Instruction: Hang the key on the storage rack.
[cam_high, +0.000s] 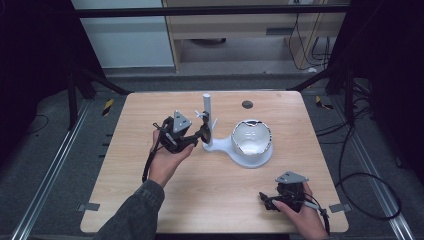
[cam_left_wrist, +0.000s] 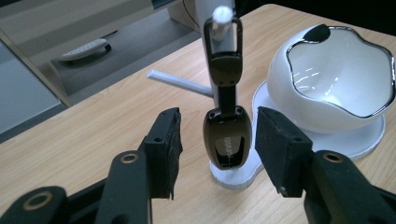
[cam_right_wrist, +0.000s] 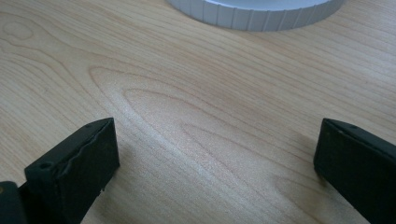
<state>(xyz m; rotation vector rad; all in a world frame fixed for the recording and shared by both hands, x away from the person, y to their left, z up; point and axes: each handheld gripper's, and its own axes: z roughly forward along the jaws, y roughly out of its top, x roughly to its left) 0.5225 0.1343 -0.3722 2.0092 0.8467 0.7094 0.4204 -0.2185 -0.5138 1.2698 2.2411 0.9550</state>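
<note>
Key fob hanging on the stand, left jaws spread around it — no contact.

High view: the left gripper (cam_high: 204, 131) sits at the white stand (cam_high: 207, 120) near the table (cam_high: 150, 190) centre, with the bowl (cam_high: 251, 139) just to the stand's right; the right gripper (cam_high: 266, 199) rests low at the near right edge, well apart. Left gripper view: the dark fob (cam_left_wrist: 227, 135) dangles by its loop from a stand peg, hanging between the pads (cam_left_wrist: 166, 149) with a gap on both sides — nothing pinched. Right gripper view: jaws spread wide over bare wood, nothing between them, the stand's ribbed base rim (cam_right_wrist: 252, 11) ahead.
</note>
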